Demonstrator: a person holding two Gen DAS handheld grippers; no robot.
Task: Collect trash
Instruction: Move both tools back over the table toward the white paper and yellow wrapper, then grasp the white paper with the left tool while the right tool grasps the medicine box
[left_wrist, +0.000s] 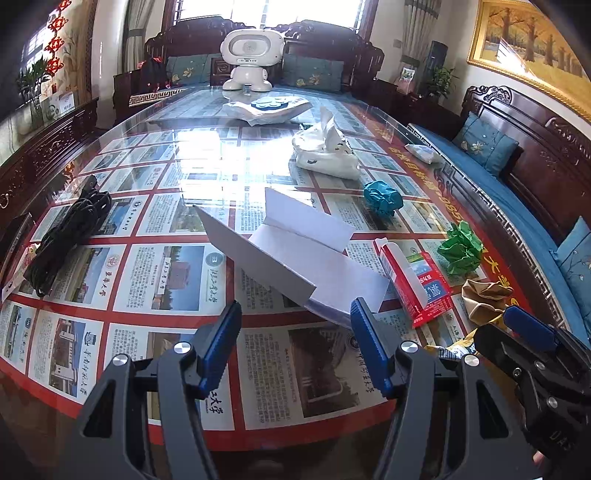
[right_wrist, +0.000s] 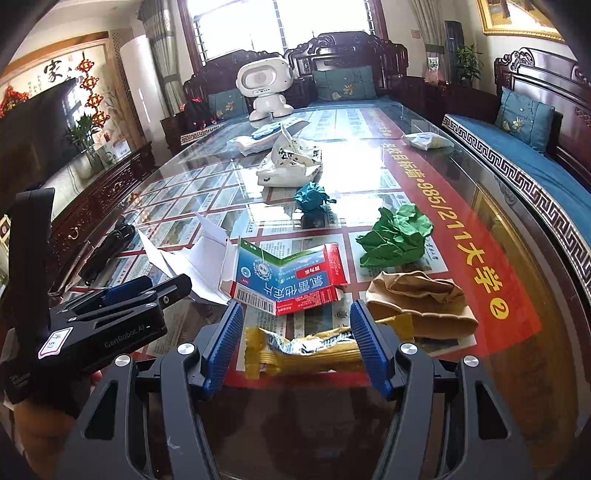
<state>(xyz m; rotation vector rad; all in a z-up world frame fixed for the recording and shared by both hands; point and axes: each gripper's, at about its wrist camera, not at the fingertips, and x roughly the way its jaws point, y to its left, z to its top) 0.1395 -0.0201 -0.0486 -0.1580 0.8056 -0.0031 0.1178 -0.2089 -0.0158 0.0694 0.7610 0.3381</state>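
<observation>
Trash lies on the glass table. A folded white paper lies just ahead of my open left gripper. A flattened red and blue medicine box, a yellow snack wrapper, a crumpled brown paper, a green paper ball and a teal paper ball lie at the right. My right gripper is open, its jaws either side of the yellow wrapper. In the left wrist view the box, green ball and teal ball also show.
A tissue pack sits mid-table. A white toy robot stands at the far end. A black cable bundle lies at the left. A white packet lies near the right edge. Wooden sofas with blue cushions surround the table.
</observation>
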